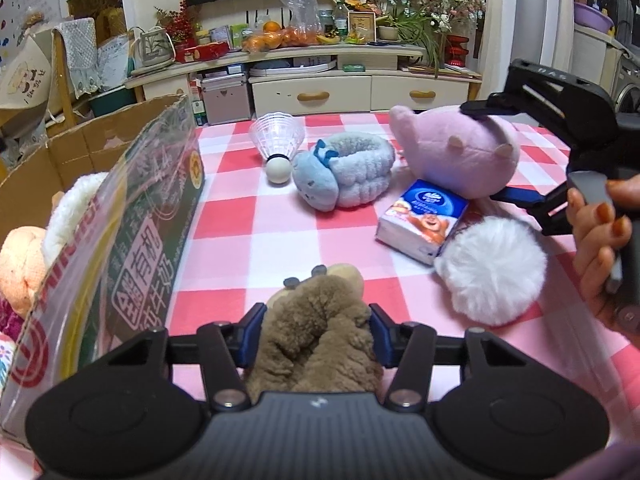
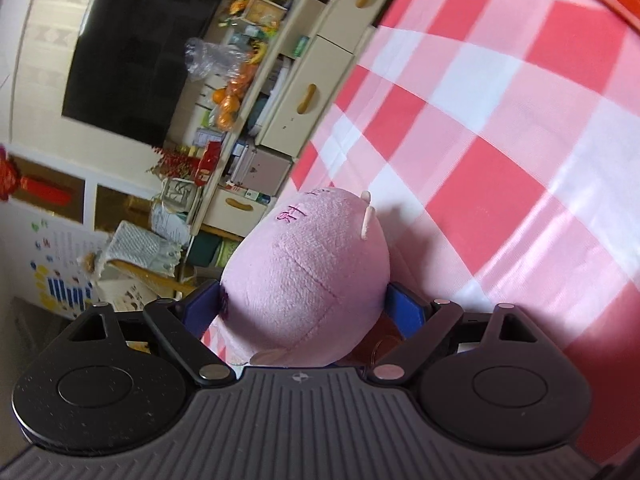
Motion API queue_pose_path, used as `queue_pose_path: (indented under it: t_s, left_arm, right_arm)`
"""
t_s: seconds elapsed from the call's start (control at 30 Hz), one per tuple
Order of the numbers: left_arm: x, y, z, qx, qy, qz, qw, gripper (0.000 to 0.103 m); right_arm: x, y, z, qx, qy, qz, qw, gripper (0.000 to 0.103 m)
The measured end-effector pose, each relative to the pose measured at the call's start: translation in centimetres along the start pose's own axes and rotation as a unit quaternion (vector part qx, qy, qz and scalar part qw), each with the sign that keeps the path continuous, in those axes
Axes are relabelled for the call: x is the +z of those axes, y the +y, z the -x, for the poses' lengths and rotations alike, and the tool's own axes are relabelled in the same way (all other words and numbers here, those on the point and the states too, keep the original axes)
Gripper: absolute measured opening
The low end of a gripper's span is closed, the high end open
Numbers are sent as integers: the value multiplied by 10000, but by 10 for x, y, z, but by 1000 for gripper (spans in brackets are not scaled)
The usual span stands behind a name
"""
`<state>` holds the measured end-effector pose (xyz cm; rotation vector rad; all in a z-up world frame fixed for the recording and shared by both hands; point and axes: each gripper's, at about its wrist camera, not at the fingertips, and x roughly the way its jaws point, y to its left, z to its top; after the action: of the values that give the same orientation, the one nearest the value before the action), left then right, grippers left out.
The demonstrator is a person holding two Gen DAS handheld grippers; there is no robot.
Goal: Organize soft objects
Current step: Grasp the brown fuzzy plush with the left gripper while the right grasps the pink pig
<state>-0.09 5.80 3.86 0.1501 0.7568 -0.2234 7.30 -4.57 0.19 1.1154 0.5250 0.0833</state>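
So my left gripper (image 1: 316,326) has its blue pads squeezed onto the brown fuzzy plush (image 1: 316,332), near edge of the checkered tablecloth (image 1: 256,248). My right gripper (image 2: 310,308) is clamped around the pink plush (image 2: 308,276), one pad on each side of it.

The left camera gets the whole spread, including my right gripper (image 1: 486,152) hugging that pink plush (image 1: 460,152) at the far right with my hand (image 1: 600,248) on its handle. The right camera is rolled sideways and basically only shows pink plush, cloth and the TV cabinet behind.

Count from the left view: one blue plush (image 1: 316,184) touching one fluffy grey-blue ring (image 1: 360,172), one shuttlecock (image 1: 278,140), one tissue pack (image 1: 424,220), one white pom-pom (image 1: 492,272) just beside the pack. One cardboard box (image 1: 120,208) on the left, with at least two soft toys already in it, a white one (image 1: 76,208) and an orange one (image 1: 22,264).
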Motion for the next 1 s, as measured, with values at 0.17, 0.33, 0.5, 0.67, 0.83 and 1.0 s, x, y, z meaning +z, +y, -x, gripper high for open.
queue_pose_path:
  t_s: [0.17, 0.33, 0.5, 0.67, 0.83, 1.0]
  left_arm:
    - [3, -3, 0, -170, 41, 78, 9998, 49]
    - [9, -4, 3, -325, 18, 204, 9993, 48]
    - [16, -6, 8, -450, -112, 304, 9985, 48]
    - [23, -2, 17, -603, -291, 442, 9968, 48]
    - [31, 3, 23, -745, -438, 561, 9947, 48]
    - [36, 9, 31, -859, -621, 657, 9922, 48]
  right_arm:
    - [1, 6, 1, -58, -20, 440, 9990, 101]
    - [4, 11, 7, -205, -119, 819, 9964, 98]
    - [6, 11, 17, -266, -271, 1063, 9936, 98]
    - [6, 14, 24, -320, -414, 1295, 9902, 98]
    - [2, 15, 30, -422, -516, 1513, 9862, 98]
    - [2, 17, 29, -495, -602, 1687, 9826, 98]
